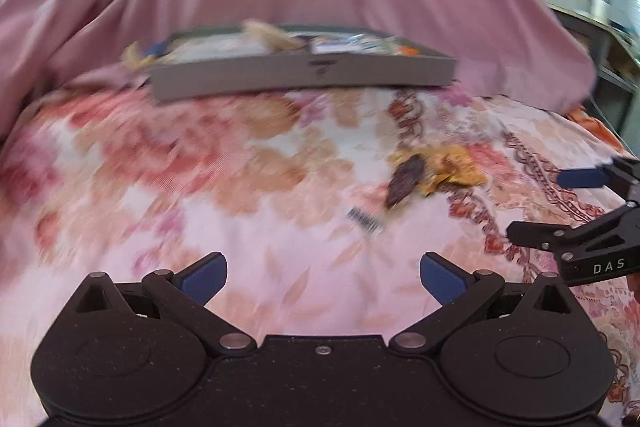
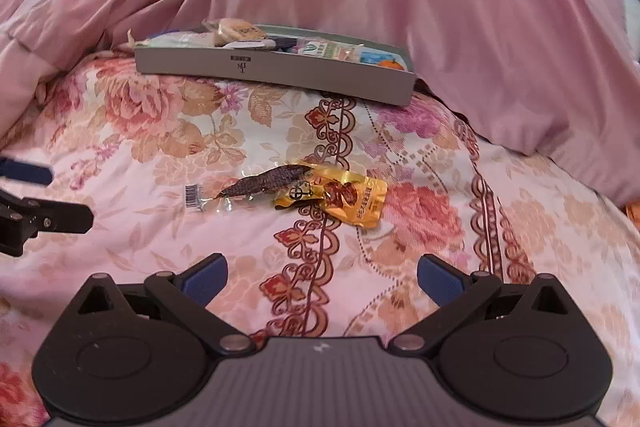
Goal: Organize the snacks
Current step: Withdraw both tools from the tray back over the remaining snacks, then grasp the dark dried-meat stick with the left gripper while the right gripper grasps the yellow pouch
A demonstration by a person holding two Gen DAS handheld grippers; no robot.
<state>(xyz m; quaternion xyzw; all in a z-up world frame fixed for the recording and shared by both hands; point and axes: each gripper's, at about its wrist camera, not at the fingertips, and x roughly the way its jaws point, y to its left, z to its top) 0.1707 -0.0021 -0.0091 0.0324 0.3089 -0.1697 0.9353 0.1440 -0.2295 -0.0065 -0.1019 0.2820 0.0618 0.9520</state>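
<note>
Both hand-held grippers gape empty; clear dark-snack packet lies lengthwise left-right, touching yellow packet

Two low wrist views side by side above the floral bedspread, both facing the grey tray.

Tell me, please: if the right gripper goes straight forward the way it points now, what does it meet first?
Probably the yellow snack packet, lying with the clear-wrapped dark snack on the floral bedsheet. The right gripper is open and empty. Beyond sits the gray tray. Depth is uncertain.
</note>
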